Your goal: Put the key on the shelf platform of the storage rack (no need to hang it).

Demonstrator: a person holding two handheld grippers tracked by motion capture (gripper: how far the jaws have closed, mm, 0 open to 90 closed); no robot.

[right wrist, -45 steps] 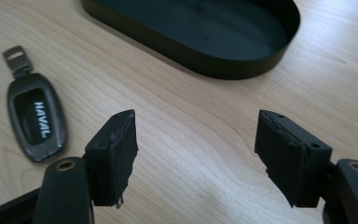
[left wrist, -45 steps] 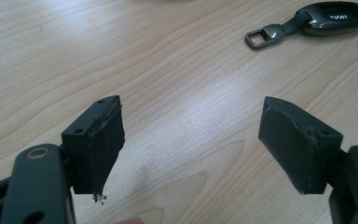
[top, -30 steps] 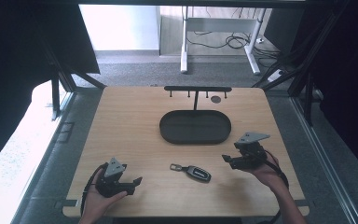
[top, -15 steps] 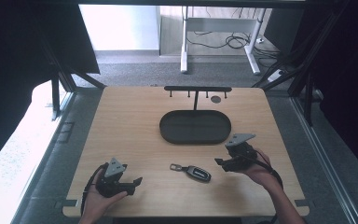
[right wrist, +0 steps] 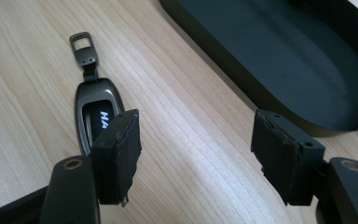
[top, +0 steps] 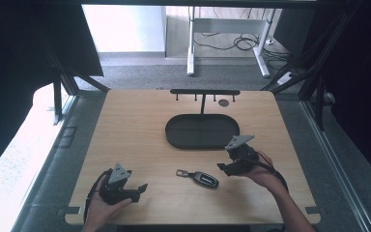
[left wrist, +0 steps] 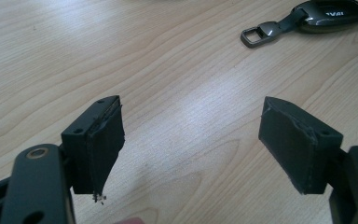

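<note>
A dark grey car key fob (top: 204, 178) with a metal loop lies flat on the wooden table (top: 135, 130), in front of the black oval tray (top: 178, 137). My right gripper (top: 223, 167) hovers just right of the fob, open, jaws pointing left at it. In the right gripper view the fob (right wrist: 93, 105) lies partly behind the left jaw, and the tray (right wrist: 279, 51) runs across the upper right. My left gripper (top: 142, 187) rests open near the table's front left. From it the fob (left wrist: 307, 16) lies far off at the upper right.
A black rack (top: 204, 92) with small hooks stands behind the tray at the table's far edge, with a small round disc (top: 223, 102) beside it. Beyond the table are a desk's legs and cables on the floor.
My right gripper has moved left and slightly forward, closing in on the key fob. The left gripper and the fob have stayed where they were.
</note>
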